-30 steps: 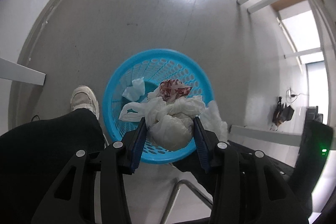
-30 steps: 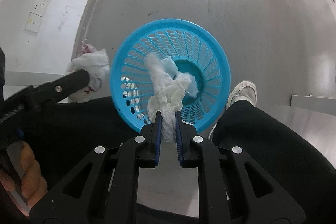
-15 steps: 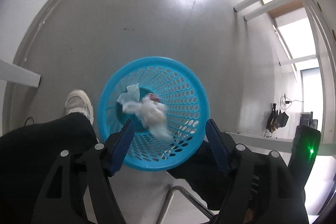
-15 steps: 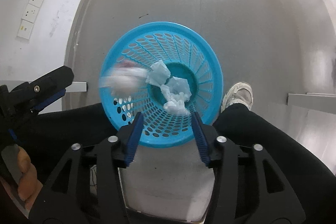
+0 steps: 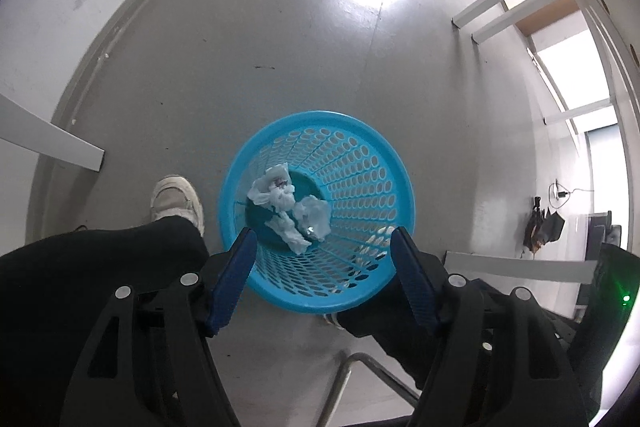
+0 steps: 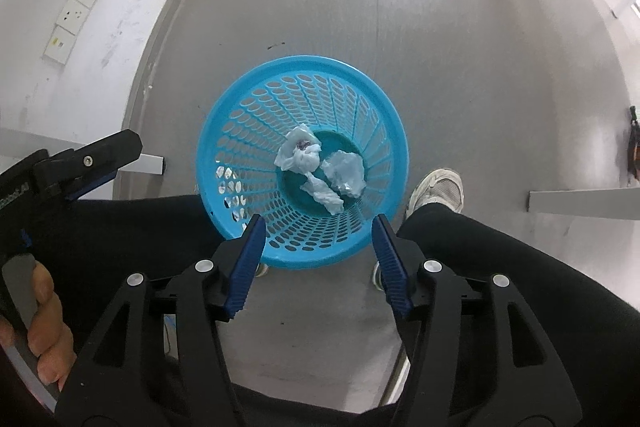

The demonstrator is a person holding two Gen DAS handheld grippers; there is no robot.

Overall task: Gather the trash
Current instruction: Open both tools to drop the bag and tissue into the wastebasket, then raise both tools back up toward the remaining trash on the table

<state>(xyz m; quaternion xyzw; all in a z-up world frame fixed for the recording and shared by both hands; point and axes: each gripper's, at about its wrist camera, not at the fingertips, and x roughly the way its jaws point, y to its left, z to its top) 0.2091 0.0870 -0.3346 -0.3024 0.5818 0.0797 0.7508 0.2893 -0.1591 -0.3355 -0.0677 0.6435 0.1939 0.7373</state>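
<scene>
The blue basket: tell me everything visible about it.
The blue basket looks like plastic, round, its walls perforated with oval holes and tapering to a solid bottom. It stands upright on the grey floor between the person's legs. Three crumpled white wads lie at its bottom. Neither gripper touches it.

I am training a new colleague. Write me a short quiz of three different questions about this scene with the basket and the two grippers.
1. True or false: the left gripper holds a tissue.
2. Where do the crumpled tissues lie?
A) on the floor
B) in the blue basket
C) in the right gripper
3. Fill in: beside the basket stands a white ___.

Key: 1 false; 2 B; 3 shoe.
</scene>
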